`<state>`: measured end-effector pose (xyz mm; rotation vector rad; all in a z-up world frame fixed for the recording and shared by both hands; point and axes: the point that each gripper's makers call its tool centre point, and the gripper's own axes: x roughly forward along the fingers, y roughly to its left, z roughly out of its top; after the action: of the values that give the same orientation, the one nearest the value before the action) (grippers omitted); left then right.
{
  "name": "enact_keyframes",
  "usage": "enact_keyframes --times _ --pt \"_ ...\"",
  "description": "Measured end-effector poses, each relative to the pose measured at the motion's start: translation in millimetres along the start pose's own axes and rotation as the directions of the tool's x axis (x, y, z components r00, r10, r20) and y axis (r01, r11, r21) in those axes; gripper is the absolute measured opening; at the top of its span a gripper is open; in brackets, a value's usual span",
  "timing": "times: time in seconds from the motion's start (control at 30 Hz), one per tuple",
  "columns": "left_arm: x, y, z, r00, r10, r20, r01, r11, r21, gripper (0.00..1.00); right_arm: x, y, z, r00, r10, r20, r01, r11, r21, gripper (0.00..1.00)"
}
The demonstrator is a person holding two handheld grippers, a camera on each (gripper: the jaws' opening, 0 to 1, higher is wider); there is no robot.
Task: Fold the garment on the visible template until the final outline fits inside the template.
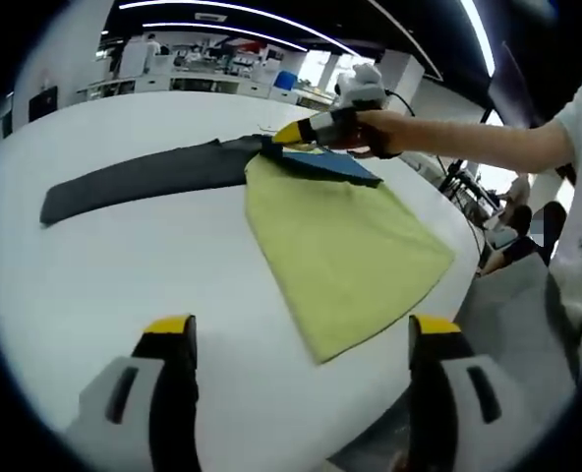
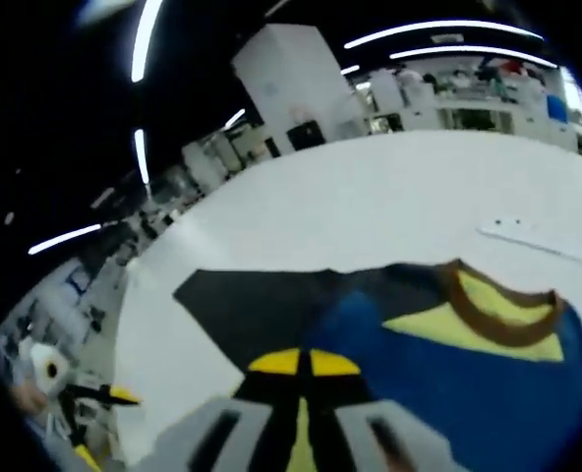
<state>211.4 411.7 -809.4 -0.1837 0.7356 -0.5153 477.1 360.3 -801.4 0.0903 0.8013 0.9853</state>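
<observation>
The garment (image 1: 340, 246) lies on the white table (image 1: 124, 265). Its yellow-green body spreads toward the near right edge, and a dark grey sleeve (image 1: 144, 182) stretches left. A blue layer (image 1: 330, 165) is folded over at the far end. A person's hand holds my right gripper (image 1: 293, 135) at that far end. In the right gripper view its yellow-tipped jaws stand together at the blue cloth (image 2: 448, 393), beside the brown collar (image 2: 497, 320) and the dark sleeve (image 2: 261, 305). My left gripper (image 1: 301, 334) hovers open over the near table edge, short of the hem.
The table's rounded edge (image 1: 438, 324) runs close under the garment's near corner. A person's arm (image 1: 488, 143) reaches in from the right. A thin pale strip (image 2: 527, 231) lies on the table beyond the collar. Desks and shelves stand far behind.
</observation>
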Motion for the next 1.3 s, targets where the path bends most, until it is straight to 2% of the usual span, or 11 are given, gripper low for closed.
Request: enact_keyframes --times 0.03,0.37,0.47,0.57,0.63,0.7,0.83,0.97,1.07,1.17,1.3 --pt "0.1 -0.1 0.1 1.000 0.000 0.000 0.000 1.000 0.000 0.86 -0.5 5.4 -2.4 1.000 0.004 -0.008 -0.004 1.000 -0.006 0.00" --pt "1.4 -1.6 1.1 1.000 -0.004 0.002 0.004 1.000 0.000 0.86 4.4 12.4 -19.7 0.998 0.026 -0.057 -0.031 0.996 -0.086 0.00" --pt "0.9 -1.5 2.5 1.000 -0.004 0.004 0.004 1.000 0.000 0.86 4.9 13.4 -18.3 0.997 0.045 -0.057 -0.051 0.993 -0.110 0.00" --pt "0.1 -0.4 4.2 1.000 -0.006 0.009 0.006 1.000 -0.001 0.86 3.5 13.9 -16.8 0.997 0.058 -0.044 -0.063 0.990 -0.123 0.16" --pt "0.3 -1.2 4.6 1.000 -0.005 0.010 0.005 1.000 0.000 0.86 2.4 11.6 -15.3 0.998 0.058 -0.032 -0.063 0.985 -0.160 0.21" --pt "0.2 -1.5 5.0 1.000 -0.006 0.012 0.006 1.000 -0.002 0.86 0.9 9.3 -13.9 0.998 0.057 -0.009 -0.058 0.984 -0.171 0.31" --pt "1.0 -2.1 4.8 1.000 -0.009 0.011 0.009 1.000 0.001 0.86 -3.2 14.4 -13.1 0.996 0.092 0.020 -0.087 0.981 -0.172 0.63" --pt "2.2 -3.5 8.5 1.000 -0.009 0.022 0.009 1.000 -0.004 0.86 -7.0 16.1 -13.7 0.995 0.099 0.028 -0.092 0.978 -0.188 0.82" --pt "2.8 -3.4 9.3 1.000 -0.011 0.022 0.011 1.000 0.002 0.86 -9.3 14.1 -14.4 0.995 0.096 0.024 -0.090 0.978 -0.190 0.93" --pt "2.8 -4.1 10.1 1.000 -0.014 0.023 0.014 1.000 0.006 0.86 -13.9 10.0 -15.0 0.996 0.091 0.025 -0.084 0.977 -0.195 0.99" --pt "2.2 -3.7 9.4 1.000 -0.013 0.024 0.013 1.000 0.005 0.86 -26.7 3.1 -18.4 0.997 0.077 0.022 -0.072 0.977 -0.201 0.99"
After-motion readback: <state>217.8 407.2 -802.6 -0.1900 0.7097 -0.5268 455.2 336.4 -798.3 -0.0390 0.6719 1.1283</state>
